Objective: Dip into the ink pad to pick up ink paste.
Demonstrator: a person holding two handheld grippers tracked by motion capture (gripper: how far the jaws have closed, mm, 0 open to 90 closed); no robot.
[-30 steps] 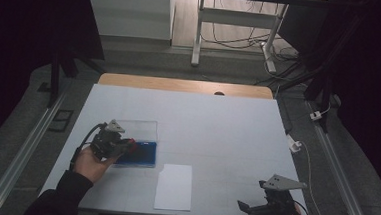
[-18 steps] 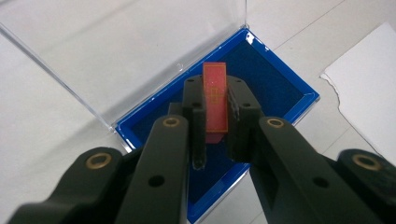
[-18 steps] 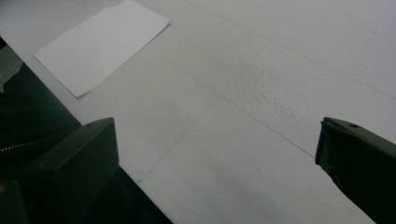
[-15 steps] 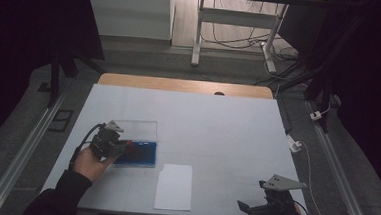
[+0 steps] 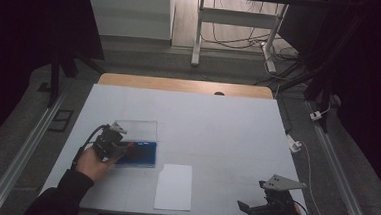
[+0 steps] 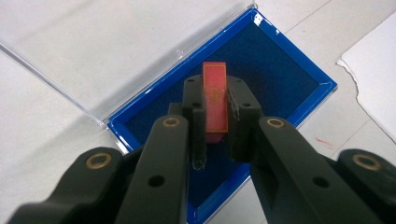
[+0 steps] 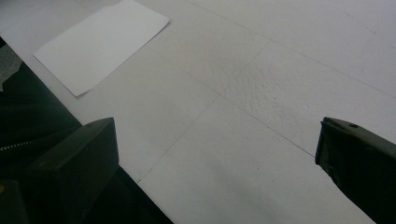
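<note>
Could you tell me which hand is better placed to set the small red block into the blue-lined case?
The left. Its left gripper already clamps the small red block directly above the blue-lined case, while the right gripper waits open at the table's near right edge, far from it.

I can read no word, brand or number here. The small red block [image 6: 215, 100] between the jaws of the left gripper [image 6: 216, 135] has a thin gold frame and a gold sign on its face, but the sign is too small to be read.
</note>
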